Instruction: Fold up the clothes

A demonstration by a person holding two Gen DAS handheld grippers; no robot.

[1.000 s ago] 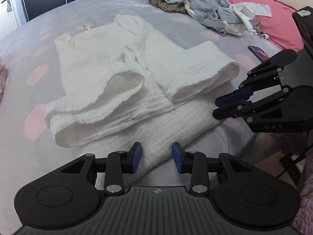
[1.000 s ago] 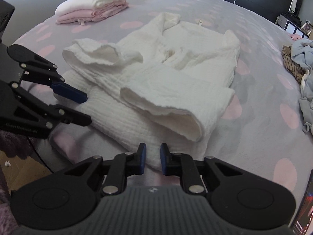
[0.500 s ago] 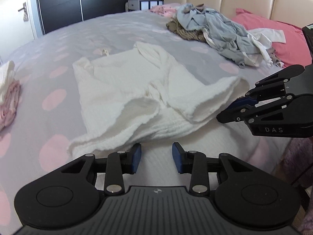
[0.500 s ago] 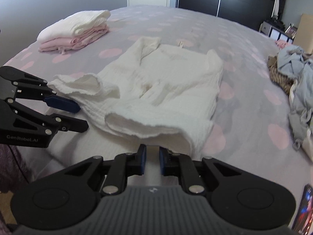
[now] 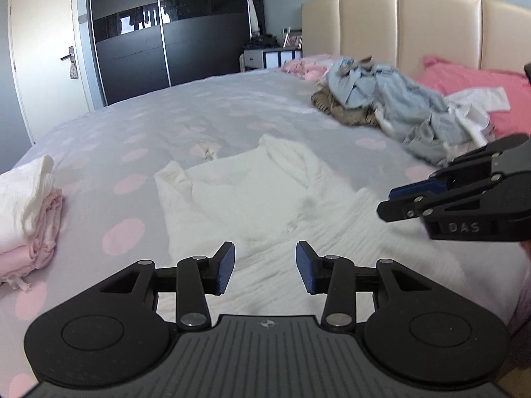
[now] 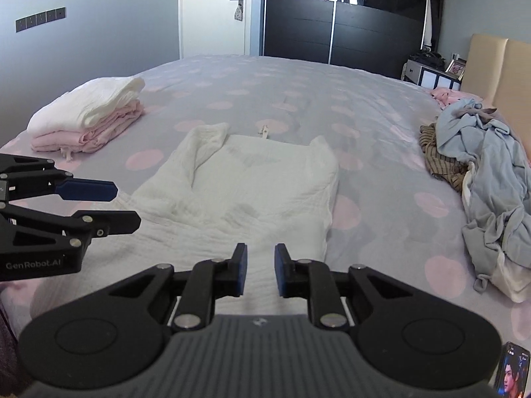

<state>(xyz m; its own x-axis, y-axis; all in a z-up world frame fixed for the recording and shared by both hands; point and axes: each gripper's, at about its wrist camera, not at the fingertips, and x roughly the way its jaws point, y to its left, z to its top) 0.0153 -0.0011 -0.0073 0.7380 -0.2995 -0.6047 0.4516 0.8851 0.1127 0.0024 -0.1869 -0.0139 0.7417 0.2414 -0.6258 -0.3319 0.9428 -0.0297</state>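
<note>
Both my tools, left and right, hang apart, empty, over the robe; next, I grab its near hem.

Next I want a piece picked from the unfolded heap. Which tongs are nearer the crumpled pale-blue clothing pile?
Right. The right tongs have the crumpled pale-blue clothing pile on their own side; the left tongs sit farther across the white garment.

Bed carrying white garment centrally, folded stack lying at 10 o'clock, clothes heap at 3, phone at 5.
</note>
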